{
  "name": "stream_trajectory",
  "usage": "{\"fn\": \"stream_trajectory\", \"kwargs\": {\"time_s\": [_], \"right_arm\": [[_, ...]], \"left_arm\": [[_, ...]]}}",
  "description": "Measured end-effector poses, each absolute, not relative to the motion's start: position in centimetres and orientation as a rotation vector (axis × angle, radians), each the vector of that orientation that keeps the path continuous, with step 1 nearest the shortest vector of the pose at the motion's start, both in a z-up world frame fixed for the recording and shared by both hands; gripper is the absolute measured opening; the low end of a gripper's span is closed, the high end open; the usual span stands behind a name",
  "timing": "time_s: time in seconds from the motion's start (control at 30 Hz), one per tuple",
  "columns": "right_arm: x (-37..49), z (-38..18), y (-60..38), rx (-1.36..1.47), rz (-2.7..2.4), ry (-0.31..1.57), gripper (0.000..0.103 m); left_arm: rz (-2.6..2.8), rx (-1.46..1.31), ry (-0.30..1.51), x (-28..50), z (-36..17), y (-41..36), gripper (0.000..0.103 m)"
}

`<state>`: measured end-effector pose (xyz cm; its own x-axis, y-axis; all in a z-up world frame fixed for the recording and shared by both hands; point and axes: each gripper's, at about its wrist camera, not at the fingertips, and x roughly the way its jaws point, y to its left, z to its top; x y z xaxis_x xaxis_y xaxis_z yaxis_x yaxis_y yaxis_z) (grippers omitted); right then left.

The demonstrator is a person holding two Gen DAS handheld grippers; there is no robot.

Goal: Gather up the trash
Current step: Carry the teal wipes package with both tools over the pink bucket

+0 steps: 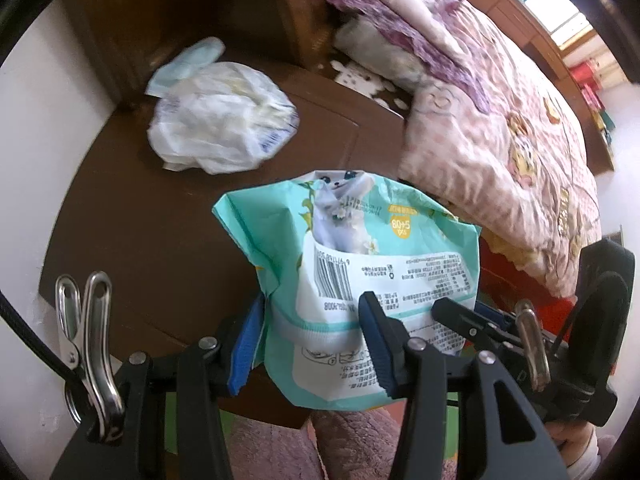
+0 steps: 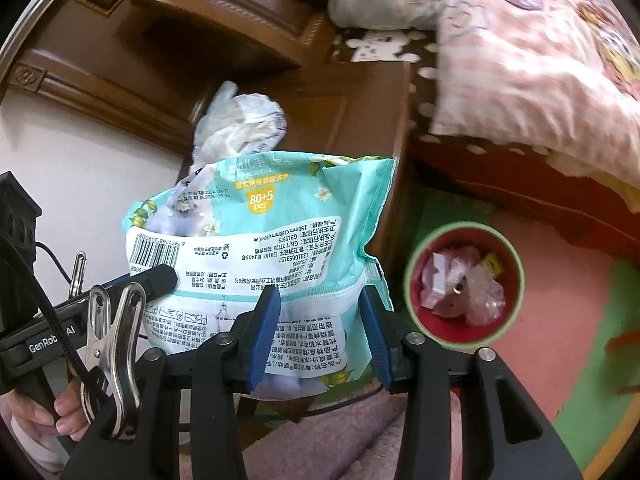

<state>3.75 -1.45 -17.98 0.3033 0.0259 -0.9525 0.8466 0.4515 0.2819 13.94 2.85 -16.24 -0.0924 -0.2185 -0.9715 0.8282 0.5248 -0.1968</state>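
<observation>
A teal and white wet-wipes pack (image 1: 352,256) is held in the air between both grippers. My left gripper (image 1: 310,320) is shut on its lower part, blue pads on either side. My right gripper (image 2: 318,316) is shut on the same pack (image 2: 260,240) from the other side. A crumpled white diaper (image 1: 224,116) lies on the brown bedside table (image 1: 140,216), behind the pack; it also shows in the right wrist view (image 2: 240,124). A red bin with a green rim (image 2: 464,284), holding several pieces of trash, stands on the floor to the right, below the pack.
A bed with a pink quilt (image 1: 500,120) runs along the right of the table. A dark wooden headboard (image 2: 160,40) rises behind the table. A white wall (image 2: 80,160) is at the left. Pink and green floor mats (image 2: 580,340) lie around the bin.
</observation>
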Motion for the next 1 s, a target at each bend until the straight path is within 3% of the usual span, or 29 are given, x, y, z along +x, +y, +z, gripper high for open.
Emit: {"fn": "stream_trajectory", "kwargs": {"time_s": [0.57,1.0], "right_arm": [[-10.2,-15.7,-1.7,0.997,-0.752,1.145,0.044],[-17.8,-20.8,-3.2,1.023,-0.829,1.209,0.044]], "left_arm": [[-1.045,0.643,1.357,-0.8,-17.7,1.2,0.051],[-1.065,0.718,1.359,-6.8,-25.9,-0.6,0.051]]}}
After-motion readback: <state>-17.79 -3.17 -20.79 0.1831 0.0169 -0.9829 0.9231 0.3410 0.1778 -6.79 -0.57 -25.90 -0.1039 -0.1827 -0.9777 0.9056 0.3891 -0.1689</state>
